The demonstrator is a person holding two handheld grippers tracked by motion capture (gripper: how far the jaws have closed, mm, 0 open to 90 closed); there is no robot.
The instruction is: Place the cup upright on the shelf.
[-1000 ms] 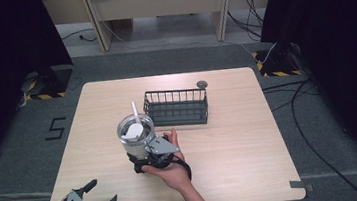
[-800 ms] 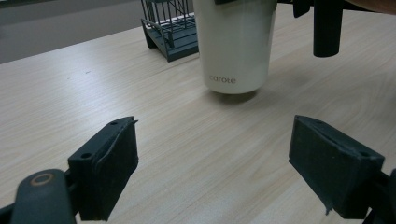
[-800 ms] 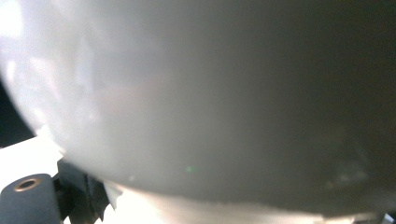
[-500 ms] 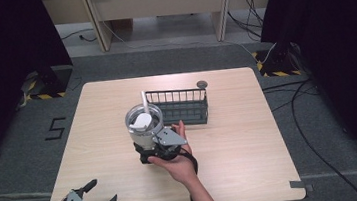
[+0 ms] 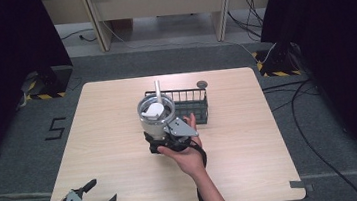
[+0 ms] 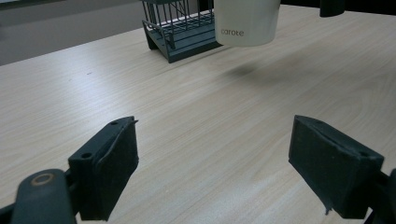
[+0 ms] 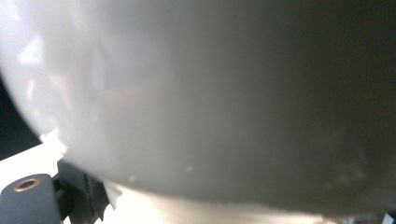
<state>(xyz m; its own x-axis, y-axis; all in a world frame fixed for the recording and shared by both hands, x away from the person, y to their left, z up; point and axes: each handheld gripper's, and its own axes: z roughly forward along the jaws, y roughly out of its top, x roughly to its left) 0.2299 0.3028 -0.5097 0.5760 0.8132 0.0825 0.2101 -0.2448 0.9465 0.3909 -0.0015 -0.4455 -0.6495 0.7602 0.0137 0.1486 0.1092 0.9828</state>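
Observation:
A pale cup (image 5: 154, 119) marked "carote" hangs above the table's middle, just in front of a dark wire basket (image 5: 192, 105). A white utensil (image 5: 157, 89) stands inside it, handle up. My right gripper (image 5: 163, 141) is shut on the cup's lower part, held by a hand from below. In the right gripper view the cup's wall (image 7: 210, 93) sits very close, with one finger (image 7: 77, 193) at the lower left. My left gripper (image 5: 102, 192) stands open at the table's front left corner, with nothing between its fingers (image 6: 107, 168). From there the cup (image 6: 245, 21) and the basket (image 6: 180, 25) lie ahead.
A small round grey object (image 5: 202, 84) lies on the table (image 5: 110, 138) behind the basket. Dark curtains flank the table on both sides. Cables run over the floor at the right. A wooden desk stands at the back.
The right gripper has carried the cup away from the person and to the right, up to the basket's front. The left gripper has not moved.

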